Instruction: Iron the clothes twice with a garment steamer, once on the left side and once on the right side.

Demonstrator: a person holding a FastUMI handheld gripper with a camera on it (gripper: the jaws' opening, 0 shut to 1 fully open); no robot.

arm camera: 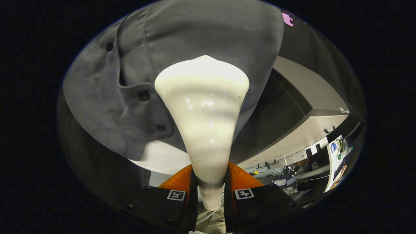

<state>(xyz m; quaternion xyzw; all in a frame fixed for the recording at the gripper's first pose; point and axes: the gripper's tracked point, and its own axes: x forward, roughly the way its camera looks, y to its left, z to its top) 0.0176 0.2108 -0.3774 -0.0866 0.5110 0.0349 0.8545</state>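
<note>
Gripper: your gripper (210,191) is clamped on the steamer. Both fingers press on its thin neck, one on each side.
Fingers: the left finger (182,187) and the right finger (239,185) sit close together, with only the neck between them. Each one has a small square marker on it.
Steamer: the white steamer (203,113) is thin where you hold it and gets wide far ahead of the fingers, like a cone. It is shiny, and light shows on it.
Steamer head: the wide end is up against the shirt. You cannot tell if it really touches the cloth, because the head hides that spot.
Shirt: the gray shirt (182,42) hangs just beyond the steamer, far from your fingers. It fills the space behind the wide end.
Buttons: dark buttons (144,95) run down the shirt, left of the steamer. A flap of cloth folds over there.
White cloth: something white (162,157) shows under the bottom edge of the shirt, left of the steamer neck.
Room: to the right of the shirt you see a pale ceiling (312,87) and, far off, a desk with wires and small things (286,177).
</note>
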